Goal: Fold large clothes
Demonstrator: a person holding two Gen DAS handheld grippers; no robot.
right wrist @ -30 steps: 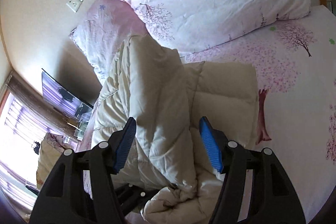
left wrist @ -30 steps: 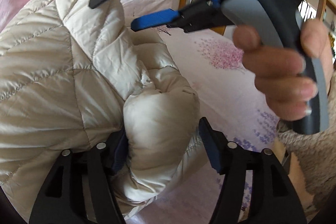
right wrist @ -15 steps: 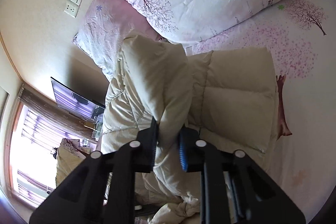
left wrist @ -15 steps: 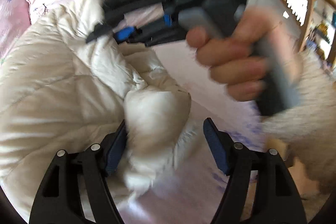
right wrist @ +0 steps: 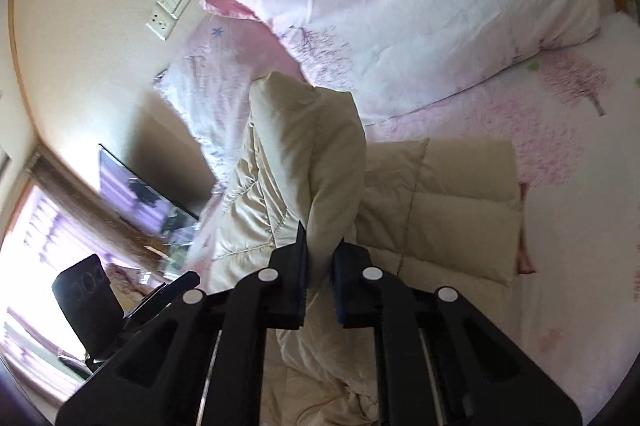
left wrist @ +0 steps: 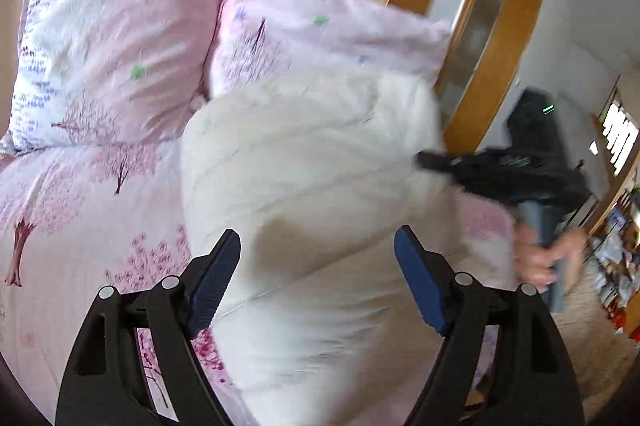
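Two pink pillows (left wrist: 120, 38) printed with trees and small flowers lean against the cream wall at the head of the bed (left wrist: 60, 226), whose sheet carries the same tree print. A wooden door frame (left wrist: 500, 38) stands behind the right-hand pillow, and in the right wrist view a wall switch plate (right wrist: 168, 6), a dark screen (right wrist: 140, 190) and a bright window (right wrist: 40, 226) lie off to the left. The cream quilted down jacket (left wrist: 312, 166) lies on the bed in front of the pillows, puffy and stitched in panels, with one part lying flat on the sheet and a thick fold standing up from it. The left claw (left wrist: 316, 282) is opening, its blue pads wide apart on either side of the jacket's bulk without pressing it. The right claw (right wrist: 320, 266) is closing on the raised fold, and its pads already pinch the fabric between them. In the left wrist view the right claw appears blurred at the jacket's far right edge, held by a hand (left wrist: 548, 254).
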